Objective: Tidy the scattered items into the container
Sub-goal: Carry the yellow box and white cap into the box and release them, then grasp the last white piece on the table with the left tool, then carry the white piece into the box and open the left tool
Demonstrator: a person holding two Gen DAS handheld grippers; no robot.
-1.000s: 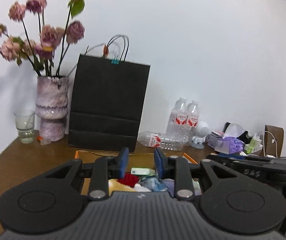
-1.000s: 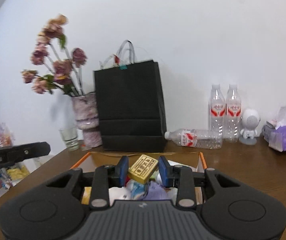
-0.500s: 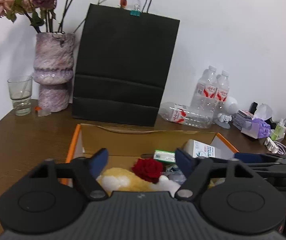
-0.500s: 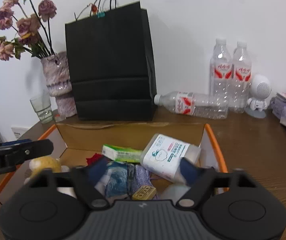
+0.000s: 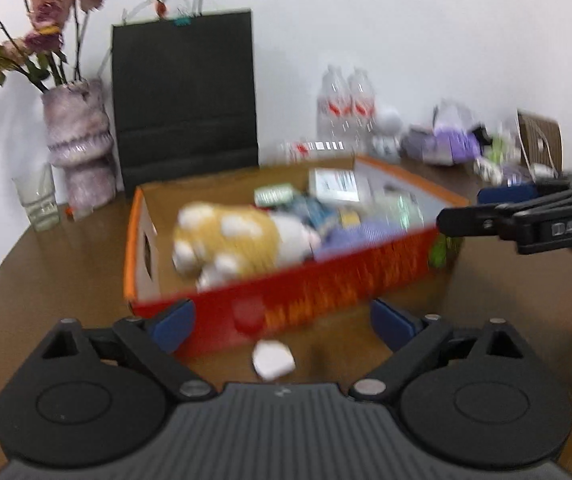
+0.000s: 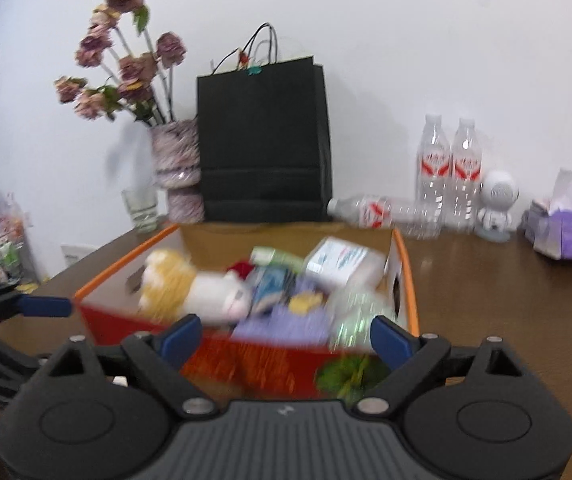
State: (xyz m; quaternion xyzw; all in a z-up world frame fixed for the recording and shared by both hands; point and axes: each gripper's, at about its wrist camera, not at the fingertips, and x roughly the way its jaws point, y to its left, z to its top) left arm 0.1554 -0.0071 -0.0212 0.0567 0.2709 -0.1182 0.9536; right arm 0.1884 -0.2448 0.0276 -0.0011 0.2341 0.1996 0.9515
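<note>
An orange-and-red cardboard box [image 5: 318,288] [image 6: 98,280] stands on the brown table and holds a yellow-and-white plush toy [image 5: 238,240] [image 6: 190,288], a white packet [image 6: 338,260], a small green box [image 6: 274,256] and other blurred items. My left gripper [image 5: 282,320] is open and empty in front of the box's red front wall. A small white item [image 5: 272,360] lies on the table just below it. My right gripper [image 6: 286,336] is open and empty at the box's near right corner. A green item [image 6: 350,376] lies on the table beside that corner.
A black paper bag [image 5: 184,96] [image 6: 264,144], a vase of dried flowers [image 5: 80,144] [image 6: 176,168] and a glass [image 5: 38,196] stand behind the box. Water bottles [image 6: 448,172], a white figurine [image 6: 496,208] and purple tissue packs [image 6: 566,228] are at the back right.
Both grippers opened and pulled back from above the box to in front of it. The right one let go of the small yellow box, which now lies inside. Both views are motion-blurred.
</note>
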